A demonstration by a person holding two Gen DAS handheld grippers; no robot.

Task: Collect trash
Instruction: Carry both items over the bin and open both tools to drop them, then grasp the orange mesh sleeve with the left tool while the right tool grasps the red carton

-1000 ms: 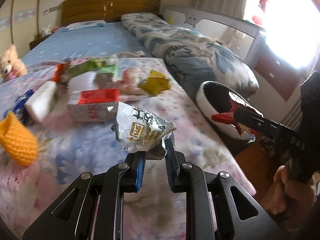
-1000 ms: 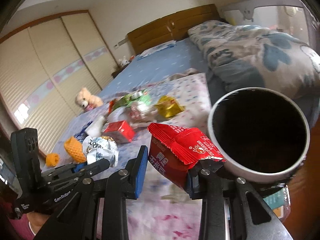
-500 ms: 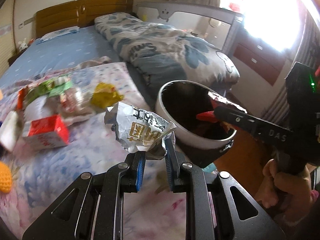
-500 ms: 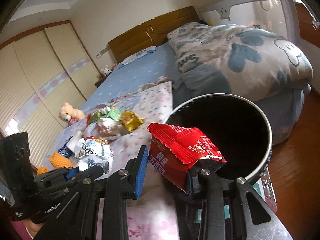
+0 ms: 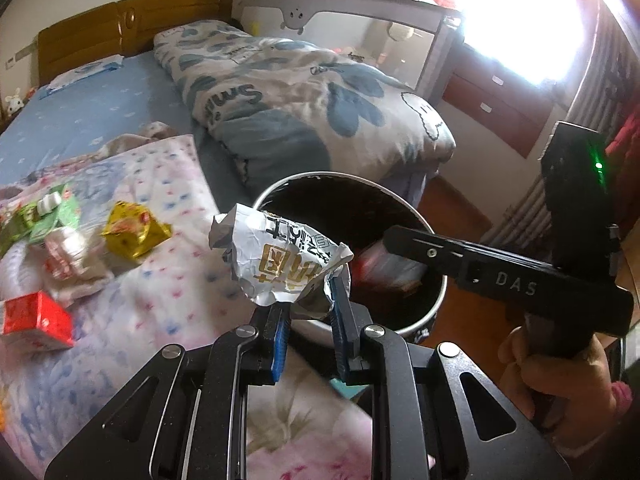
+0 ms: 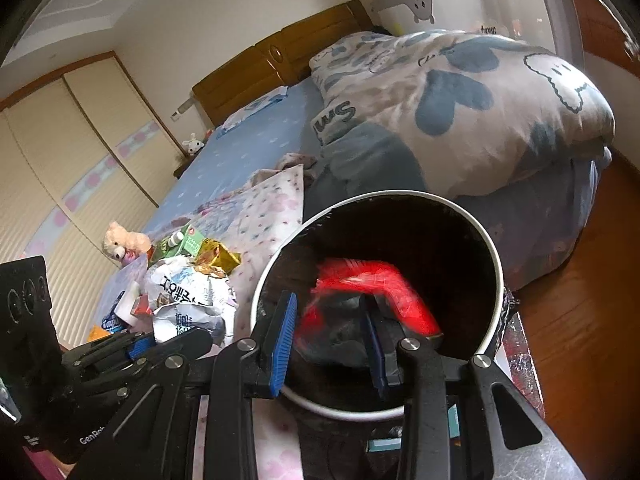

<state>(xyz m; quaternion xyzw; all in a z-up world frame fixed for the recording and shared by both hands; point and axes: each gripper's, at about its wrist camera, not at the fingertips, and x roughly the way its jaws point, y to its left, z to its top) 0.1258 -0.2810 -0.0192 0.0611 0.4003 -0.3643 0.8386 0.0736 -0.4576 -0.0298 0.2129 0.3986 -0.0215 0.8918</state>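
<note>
My right gripper (image 6: 328,340), jaws parted, has the red wrapper (image 6: 372,284) dropping into the bin (image 6: 496,264); my left gripper (image 5: 308,312) clamps a silver wrapper (image 5: 280,260) near its rim. Several scraps (image 5: 132,232) remain on the bed, left.

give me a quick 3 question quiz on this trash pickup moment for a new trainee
1. True or false: the left gripper is clamped on the crumpled silver wrapper.
2. Where is the red packet? A) lying on the bedspread B) inside the mouth of the bin C) on the floor
3. Fill in: the jaws of the right gripper stand ____.

Key
1. True: the wrapper sits pinched between the blue pads, held near the bin's rim, not over its middle.
2. B: it shows blurred against the dark interior, just beyond the right fingertips.
3. Open: the pads are spread apart, and the packet looks free of them, though the blur leaves some doubt.
</note>
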